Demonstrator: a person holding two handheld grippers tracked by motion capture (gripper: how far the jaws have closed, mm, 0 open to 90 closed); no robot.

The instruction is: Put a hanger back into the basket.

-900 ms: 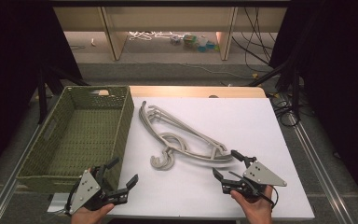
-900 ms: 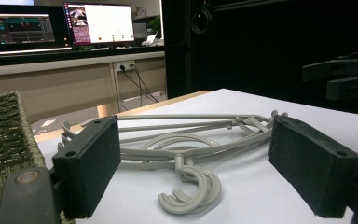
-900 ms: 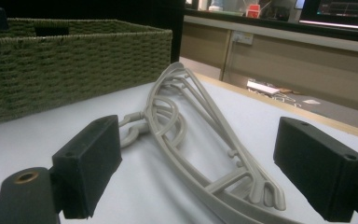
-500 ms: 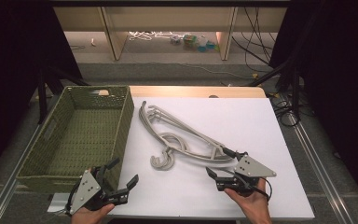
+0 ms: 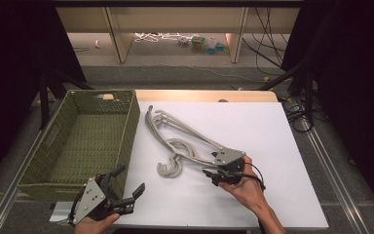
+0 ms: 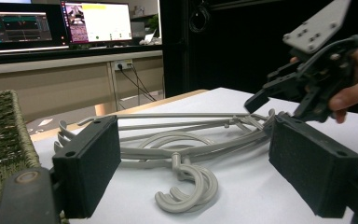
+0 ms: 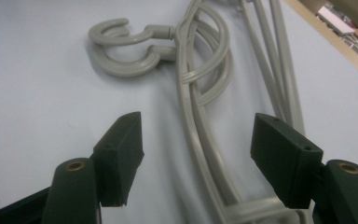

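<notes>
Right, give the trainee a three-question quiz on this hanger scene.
1. True or false: the right tool is already clamped on the grey plastic hangers.
2. What stands left of the hangers on the table? A) green woven basket B) metal tray C) cardboard box
3. Fill in: the left tool has its jaws ____ and holds nothing.

Key: 1 false, its jaws stand open on either side of the hanger arms, pads not pressing. 2 A. 3 open.
</notes>
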